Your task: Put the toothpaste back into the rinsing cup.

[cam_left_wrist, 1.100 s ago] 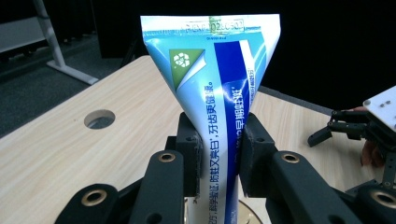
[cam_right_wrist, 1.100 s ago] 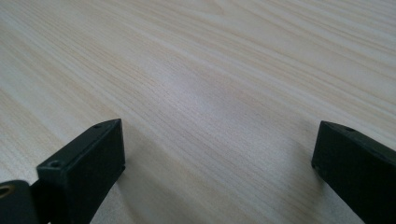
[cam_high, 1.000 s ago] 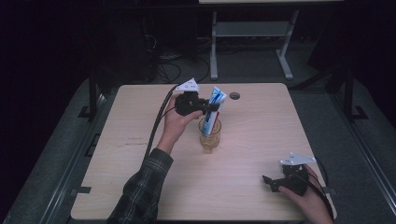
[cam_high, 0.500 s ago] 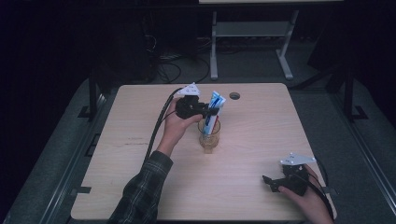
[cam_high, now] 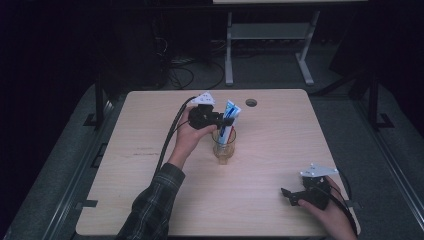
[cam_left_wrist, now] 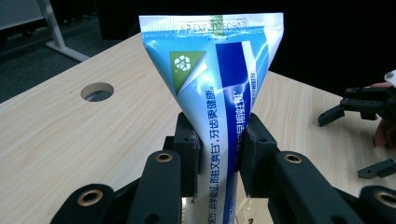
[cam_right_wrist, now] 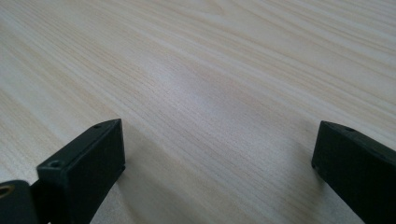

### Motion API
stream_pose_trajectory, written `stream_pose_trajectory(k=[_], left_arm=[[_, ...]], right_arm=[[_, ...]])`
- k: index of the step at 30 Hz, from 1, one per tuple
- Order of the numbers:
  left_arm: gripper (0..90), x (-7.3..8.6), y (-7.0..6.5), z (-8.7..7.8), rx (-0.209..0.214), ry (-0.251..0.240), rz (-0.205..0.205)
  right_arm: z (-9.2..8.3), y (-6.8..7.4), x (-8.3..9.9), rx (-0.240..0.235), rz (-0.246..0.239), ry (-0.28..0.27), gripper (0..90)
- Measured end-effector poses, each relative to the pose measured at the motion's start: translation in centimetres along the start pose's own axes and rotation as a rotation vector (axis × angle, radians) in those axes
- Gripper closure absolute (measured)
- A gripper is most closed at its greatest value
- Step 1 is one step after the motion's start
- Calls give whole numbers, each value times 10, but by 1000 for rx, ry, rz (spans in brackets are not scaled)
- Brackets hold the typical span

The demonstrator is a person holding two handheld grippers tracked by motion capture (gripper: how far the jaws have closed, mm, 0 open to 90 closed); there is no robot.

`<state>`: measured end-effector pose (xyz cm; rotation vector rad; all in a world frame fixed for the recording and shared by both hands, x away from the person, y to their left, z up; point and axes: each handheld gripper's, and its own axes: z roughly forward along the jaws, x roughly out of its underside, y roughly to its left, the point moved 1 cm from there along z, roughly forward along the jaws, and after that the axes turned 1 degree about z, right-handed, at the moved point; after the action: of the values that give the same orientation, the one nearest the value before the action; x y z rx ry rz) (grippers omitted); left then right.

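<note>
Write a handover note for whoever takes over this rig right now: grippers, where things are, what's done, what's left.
Left gripper: shut on the toothpaste tube, pads on both sides of its body, crimped end up.
Right gripper: open, nothing between the jaws, resting low at the table's near right corner.
Tube's lower end stands inside the clear cup at mid-table.
Done: tube is in the cup.
Left: probably release the tube and back the left gripper away without tipping the cup.
</note>
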<state>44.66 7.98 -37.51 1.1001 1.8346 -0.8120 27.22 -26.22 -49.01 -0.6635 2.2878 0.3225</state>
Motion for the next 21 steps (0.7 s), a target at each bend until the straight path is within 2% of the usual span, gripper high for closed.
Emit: stream_pose_trajectory(k=[5,6,7,9,11,13,17,21], left_arm=[[695,0,1,1,-15,-9,-1],[646,0,1,2,-13,-12,-8],[646,0,1,2,-23,-13,-6],[585,1,2,3,-43,-2,0],[503,1,3,3,-52,10,-11],[425,2,3,1,-66,1,-19],[377,2,4,-7,-84,-2,-38],[328,4,4,-17,-96,25,-45]], right_arm=[[0,0,0,0,0,0,18],[0,0,0,0,0,0,18],[0,0,0,0,0,0,18],[0,0,0,0,0,0,18],[0,0,0,0,0,0,18],[0,0,0,0,0,0,18],[0,0,0,0,0,0,18],[0,0,0,0,0,0,19]])
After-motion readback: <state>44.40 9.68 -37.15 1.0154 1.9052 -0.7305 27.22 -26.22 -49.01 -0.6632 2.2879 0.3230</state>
